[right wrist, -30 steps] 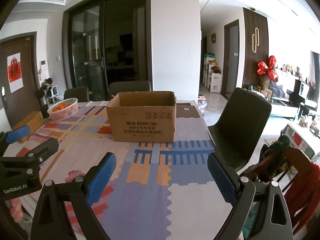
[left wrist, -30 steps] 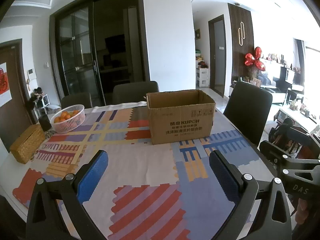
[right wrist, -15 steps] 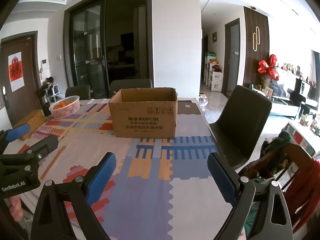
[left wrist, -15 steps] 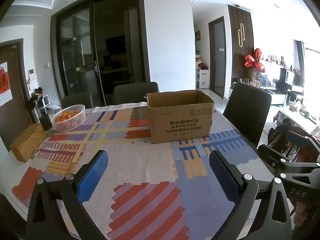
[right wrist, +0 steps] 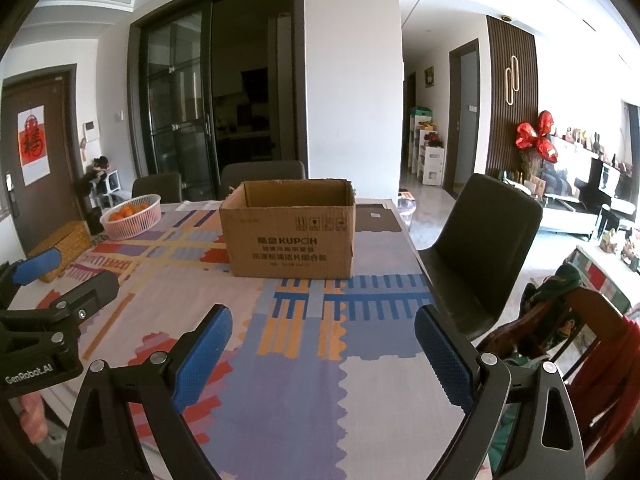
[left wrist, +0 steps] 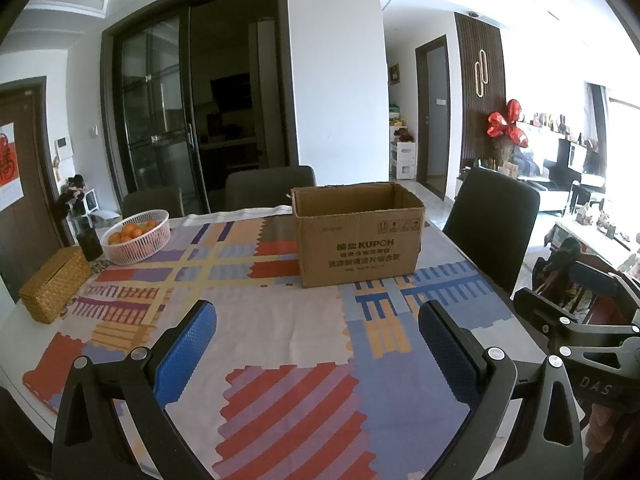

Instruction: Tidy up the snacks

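Two grippers hang over the near edge of the table (left wrist: 280,320). The left gripper (left wrist: 316,344) has its blue pads spread wide, and nothing sits between them. The right gripper (right wrist: 323,346) is spread wide too and holds nothing. A bright patchwork cloth (right wrist: 304,380) covers the table. A brown cardboard box (left wrist: 358,236) stands on the cloth toward the far edge, with its top open. The inside of the box is hidden from here, so I cannot tell what is in it. No snacks show on the cloth. A white basket (left wrist: 138,236) full of oranges (left wrist: 130,232) sits near the far left corner. A woven straw box (left wrist: 54,284) sits by the left edge, close to the basket. Dark chairs (left wrist: 494,220) stand at the far edge and the right edge of the table.
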A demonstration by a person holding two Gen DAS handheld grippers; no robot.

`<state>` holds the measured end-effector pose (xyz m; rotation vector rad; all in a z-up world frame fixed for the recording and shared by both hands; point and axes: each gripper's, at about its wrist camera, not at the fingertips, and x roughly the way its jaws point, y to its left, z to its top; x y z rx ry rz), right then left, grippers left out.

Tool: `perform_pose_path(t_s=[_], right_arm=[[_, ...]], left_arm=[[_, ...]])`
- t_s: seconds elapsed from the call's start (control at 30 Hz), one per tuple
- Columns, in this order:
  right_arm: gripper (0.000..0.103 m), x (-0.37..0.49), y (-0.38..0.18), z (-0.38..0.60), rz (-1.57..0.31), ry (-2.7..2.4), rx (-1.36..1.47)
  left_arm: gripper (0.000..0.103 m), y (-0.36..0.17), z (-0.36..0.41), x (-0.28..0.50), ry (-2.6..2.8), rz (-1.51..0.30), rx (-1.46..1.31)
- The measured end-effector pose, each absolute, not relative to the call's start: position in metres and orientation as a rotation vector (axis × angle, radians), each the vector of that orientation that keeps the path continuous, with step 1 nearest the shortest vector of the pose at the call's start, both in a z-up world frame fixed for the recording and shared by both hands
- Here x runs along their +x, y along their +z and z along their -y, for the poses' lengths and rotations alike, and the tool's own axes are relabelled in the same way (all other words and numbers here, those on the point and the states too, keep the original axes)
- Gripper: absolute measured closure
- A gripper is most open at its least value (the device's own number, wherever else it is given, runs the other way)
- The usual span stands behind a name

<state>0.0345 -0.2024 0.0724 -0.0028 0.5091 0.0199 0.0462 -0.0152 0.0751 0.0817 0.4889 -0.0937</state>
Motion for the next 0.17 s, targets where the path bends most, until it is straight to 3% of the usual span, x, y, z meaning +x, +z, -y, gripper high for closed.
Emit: perform_pose_path(t_s=[0.17], right_arm=[[0.010,0.0343,0.0732,0.2019,-0.512,0.018,-0.004]], left_arm=[[0.000,0.0750,0.0147,0.0462,-0.095,-0.495,0.080]])
